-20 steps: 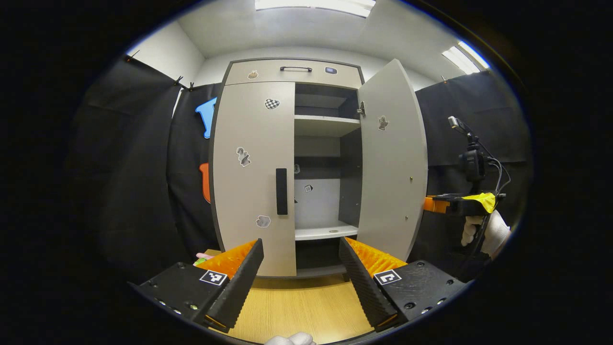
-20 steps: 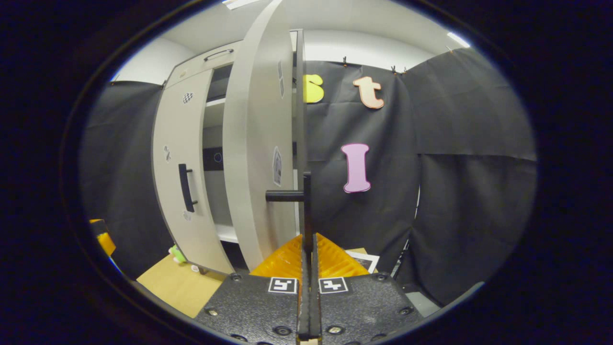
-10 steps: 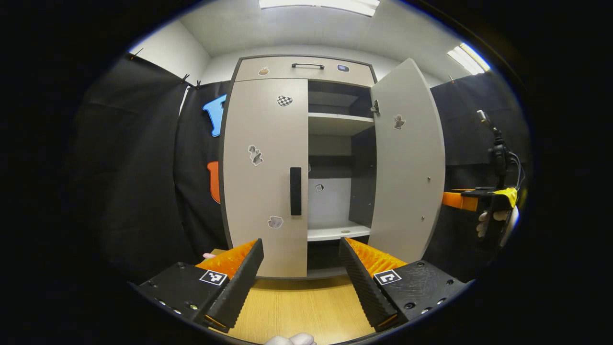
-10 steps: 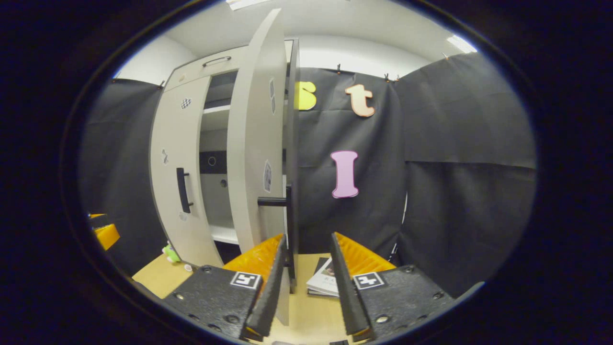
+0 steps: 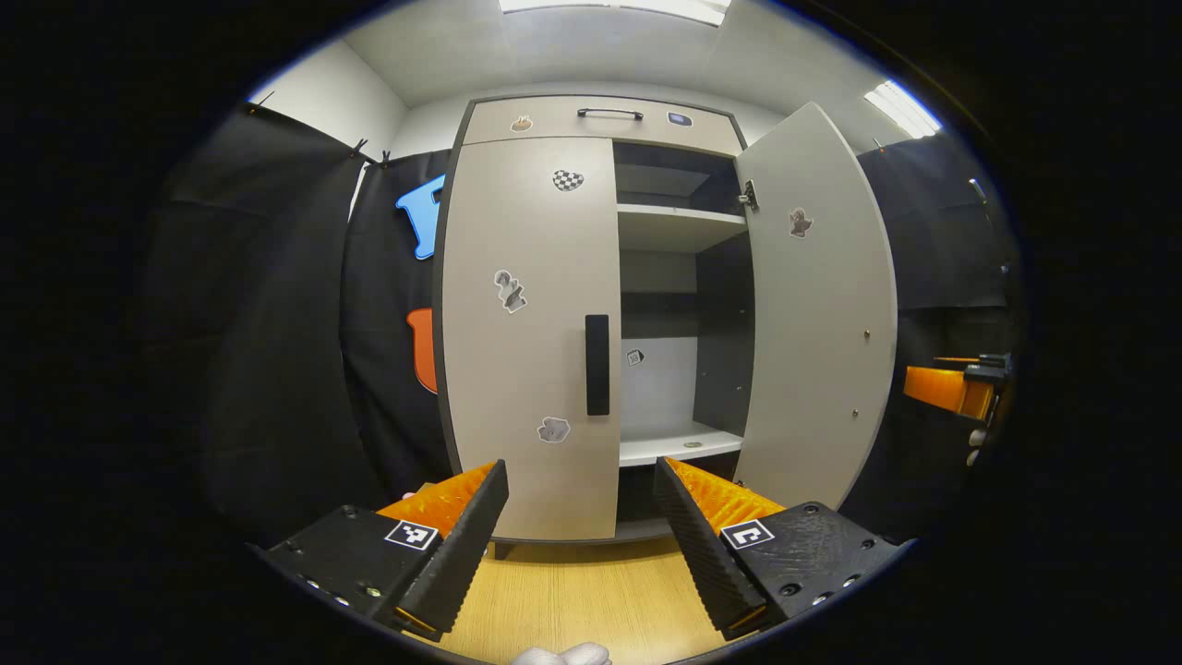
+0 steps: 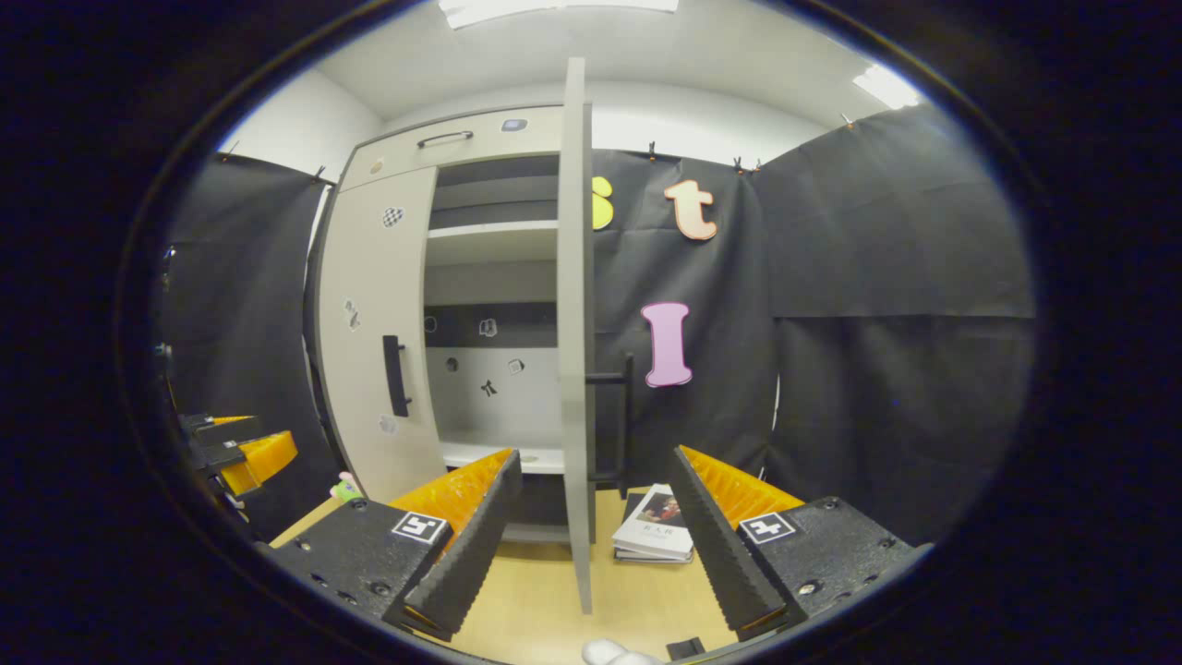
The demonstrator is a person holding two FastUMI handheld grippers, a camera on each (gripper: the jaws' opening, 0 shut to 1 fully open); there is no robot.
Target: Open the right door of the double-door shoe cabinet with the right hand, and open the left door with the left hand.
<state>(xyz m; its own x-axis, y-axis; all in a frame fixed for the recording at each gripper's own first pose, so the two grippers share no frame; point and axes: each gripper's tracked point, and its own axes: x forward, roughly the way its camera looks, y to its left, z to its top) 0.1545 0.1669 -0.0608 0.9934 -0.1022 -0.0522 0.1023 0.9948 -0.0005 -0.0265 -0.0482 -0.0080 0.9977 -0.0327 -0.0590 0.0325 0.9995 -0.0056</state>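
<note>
While the right door (image 5: 817, 305) is standing swung wide, the left door (image 5: 531, 332) is sitting shut; the left gripper (image 5: 580, 531) is hovering released near its handle (image 5: 597, 364), the right gripper (image 6: 596, 540) gaping, grasping nothing.

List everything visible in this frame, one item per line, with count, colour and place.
Shoe cabinet: one, grey, against the booth wall.
Left door: one, grey, closed, black handle, stickers on it.
Right door: one, grey, swung open, black handle on its outer face.
Top drawer handle: one, black.
Shelves: grey, bare inside.
Books: small stack, on the wooden floor behind the right door.
Left gripper: jaws open, facing the left door.
Right gripper: jaws open, astride the right door's edge, not touching.
</note>
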